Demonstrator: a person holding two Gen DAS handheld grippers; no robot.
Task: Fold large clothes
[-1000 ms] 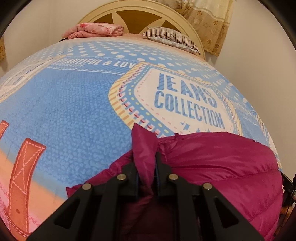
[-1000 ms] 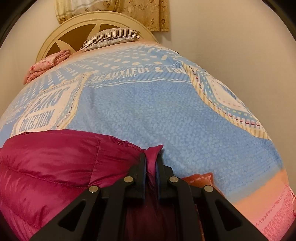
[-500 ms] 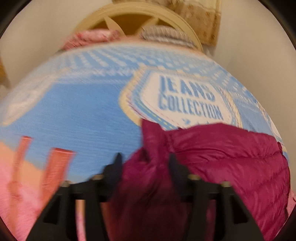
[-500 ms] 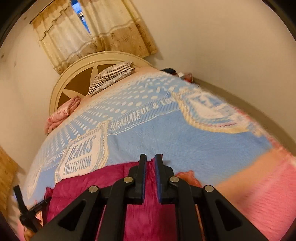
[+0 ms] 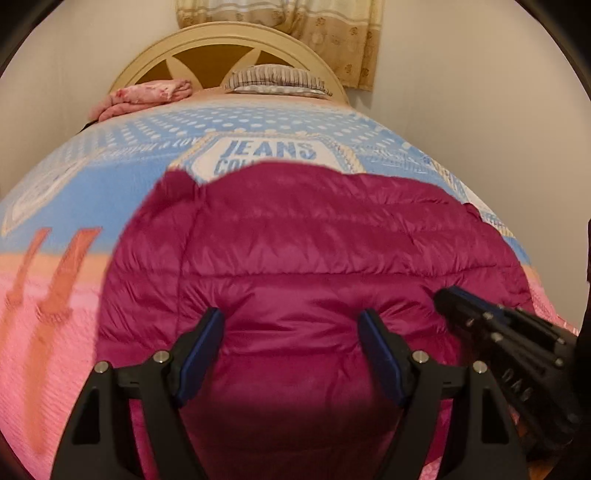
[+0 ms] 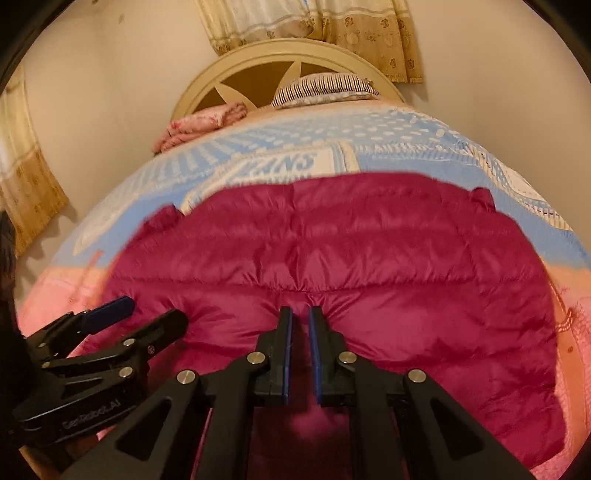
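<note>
On the printed bedspread [image 5: 110, 192] lies the magenta puffer jacket [image 5: 314, 258]; left gripper [image 5: 291, 325] is opening above it, right gripper [image 6: 300, 325] stands nearly together, apparently clamping nothing. Unpressed, the puffy fold may spring apart.

Standing against a plain cream wall [image 6: 110, 92]: a bed with an arched cream wooden headboard [image 6: 258, 59], beige patterned curtains [image 6: 332, 22] hanging above, blue-and-pink printed bedspread [image 5: 122, 177] covering the mattress.

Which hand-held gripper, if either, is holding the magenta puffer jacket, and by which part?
Neither. The left hand-held gripper is opening over the magenta puffer jacket, pinching nothing; the right hand-held gripper is shut with nothing between its pads.
</note>
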